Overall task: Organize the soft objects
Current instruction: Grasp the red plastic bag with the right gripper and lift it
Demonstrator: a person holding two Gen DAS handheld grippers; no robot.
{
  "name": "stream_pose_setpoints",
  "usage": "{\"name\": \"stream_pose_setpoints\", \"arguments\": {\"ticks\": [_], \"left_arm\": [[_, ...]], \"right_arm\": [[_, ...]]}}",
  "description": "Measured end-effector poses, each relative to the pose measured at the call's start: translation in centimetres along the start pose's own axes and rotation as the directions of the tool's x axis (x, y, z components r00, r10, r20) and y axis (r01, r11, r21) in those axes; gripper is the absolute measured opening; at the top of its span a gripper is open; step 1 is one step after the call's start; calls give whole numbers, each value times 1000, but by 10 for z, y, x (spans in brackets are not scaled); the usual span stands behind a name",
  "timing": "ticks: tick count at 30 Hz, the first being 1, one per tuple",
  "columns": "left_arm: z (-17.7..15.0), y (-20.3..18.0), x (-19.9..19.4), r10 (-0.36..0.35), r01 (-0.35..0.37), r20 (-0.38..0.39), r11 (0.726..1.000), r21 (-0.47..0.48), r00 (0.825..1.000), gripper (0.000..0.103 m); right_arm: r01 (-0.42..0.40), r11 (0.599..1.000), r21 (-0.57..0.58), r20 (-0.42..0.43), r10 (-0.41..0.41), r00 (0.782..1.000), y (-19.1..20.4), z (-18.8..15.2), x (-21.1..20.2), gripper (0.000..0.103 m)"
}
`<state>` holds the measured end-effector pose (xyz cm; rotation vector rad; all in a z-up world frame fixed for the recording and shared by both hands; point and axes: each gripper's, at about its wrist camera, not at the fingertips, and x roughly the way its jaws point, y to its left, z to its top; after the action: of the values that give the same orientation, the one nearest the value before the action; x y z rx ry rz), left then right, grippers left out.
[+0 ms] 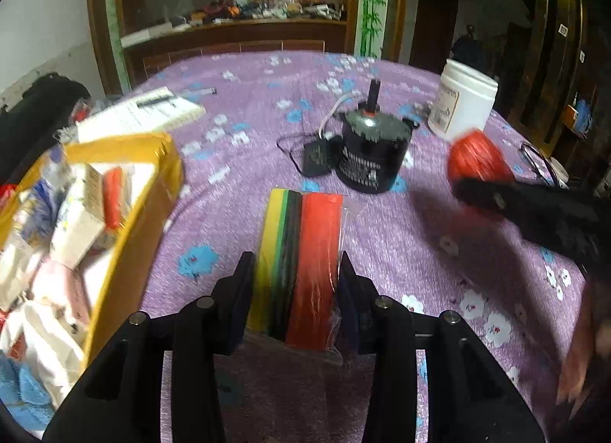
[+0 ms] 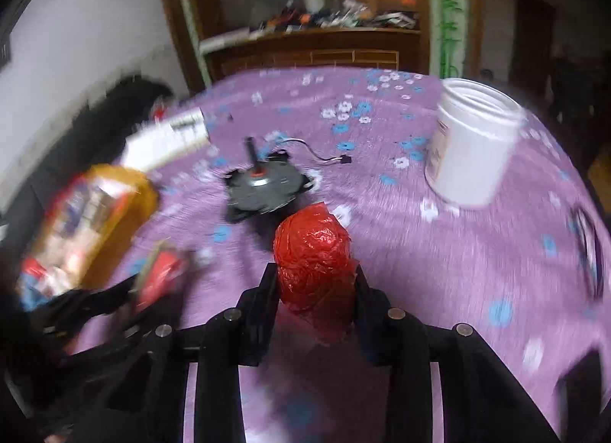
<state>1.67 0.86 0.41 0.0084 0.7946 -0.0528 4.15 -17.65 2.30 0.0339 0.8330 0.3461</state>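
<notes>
Your left tool [image 1: 297, 271] clamps a striped foam pack [image 1: 301, 259]; your right tool [image 2: 316, 282] clamps a crinkly red ball [image 2: 313, 256]. Open purple bench [image 1: 401, 236] lies between the yellow box [image 1: 152, 183] left and white jar [image 2: 473, 145] right.

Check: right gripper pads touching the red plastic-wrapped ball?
Touching. In the right wrist view both fingers of the right gripper press against the sides of the red plastic-wrapped ball, with no gap visible either side.

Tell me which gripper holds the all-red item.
The right gripper: it clamps the red plastic-wrapped ball. The left gripper holds a multicoloured sheet pack.
</notes>
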Motion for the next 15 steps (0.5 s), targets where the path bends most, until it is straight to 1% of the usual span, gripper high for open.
{"name": "stream_pose_setpoints", "arguments": {"ticks": [2, 3, 6, 7, 9, 15], "left_arm": [[1, -2, -5, 12, -13, 31, 1000, 9, 999, 38], [1, -2, -8, 21, -21, 50, 1000, 13, 999, 38], [2, -2, -13, 35, -36, 86, 999, 18, 996, 39], [3, -1, -14, 39, -41, 95, 999, 18, 995, 39], [3, -1, -16, 41, -43, 108, 999, 16, 993, 39], [3, -1, -19, 44, -47, 124, 999, 21, 991, 39]], "right_arm": [[-4, 999, 38, 27, 3, 1000, 5, -16, -10, 37], [-2, 999, 39, 34, 1, 999, 7, -18, -13, 37], [35, 999, -13, 77, -34, 996, 19, -20, -19, 37], [40, 999, -23, 79, -38, 996, 22, -20, -17, 37], [6, 1000, -18, 63, -5, 998, 24, -23, -11, 37], [12, 998, -57, 53, -9, 999, 29, -30, -8, 37]]}}
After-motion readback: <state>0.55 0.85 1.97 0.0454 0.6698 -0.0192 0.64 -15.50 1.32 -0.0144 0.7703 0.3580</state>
